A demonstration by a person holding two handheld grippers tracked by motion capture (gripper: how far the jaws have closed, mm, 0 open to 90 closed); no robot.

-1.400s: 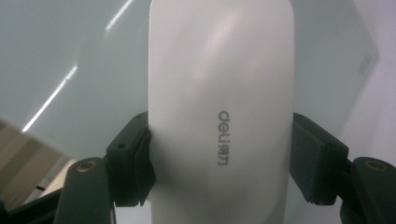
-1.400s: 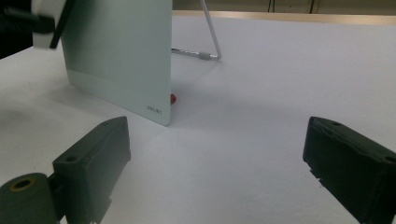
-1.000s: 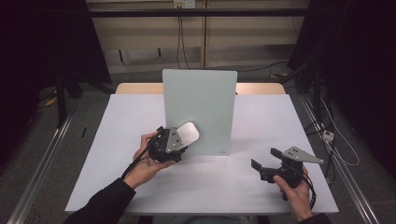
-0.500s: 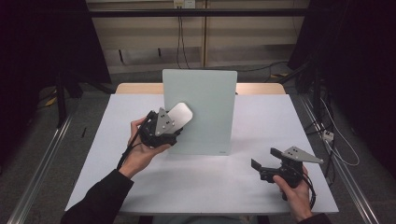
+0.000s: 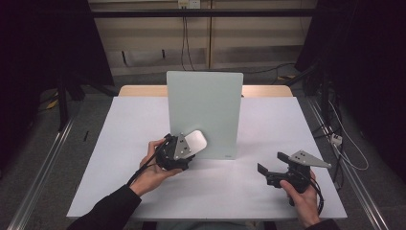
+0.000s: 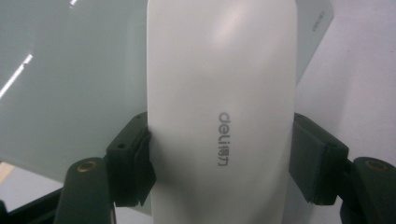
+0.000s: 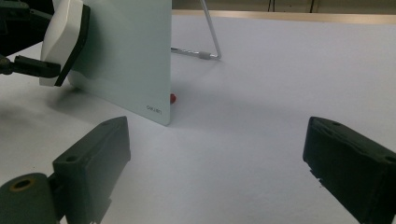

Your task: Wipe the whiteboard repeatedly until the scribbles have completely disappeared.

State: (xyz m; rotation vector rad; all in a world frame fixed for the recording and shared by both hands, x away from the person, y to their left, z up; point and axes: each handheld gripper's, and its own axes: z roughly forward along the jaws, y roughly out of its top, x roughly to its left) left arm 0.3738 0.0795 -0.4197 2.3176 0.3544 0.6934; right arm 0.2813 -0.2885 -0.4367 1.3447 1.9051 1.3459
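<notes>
Since half a second ago, my left gripper [image 5: 184,149] has dropped from the upper left of the whiteboard [image 5: 210,103] back to its lower left corner, carrying the white eraser [image 5: 196,142] along. Its jaws clamp the eraser's two long sides, with the felt face against the board [image 6: 70,84]. The eraser's [image 6: 222,93] long axis runs straight out from the jaws, up and to the right in the high view. My right gripper [image 5: 270,170] rests on the white table [image 5: 287,124], jaws wide apart and empty, unmoved.
</notes>
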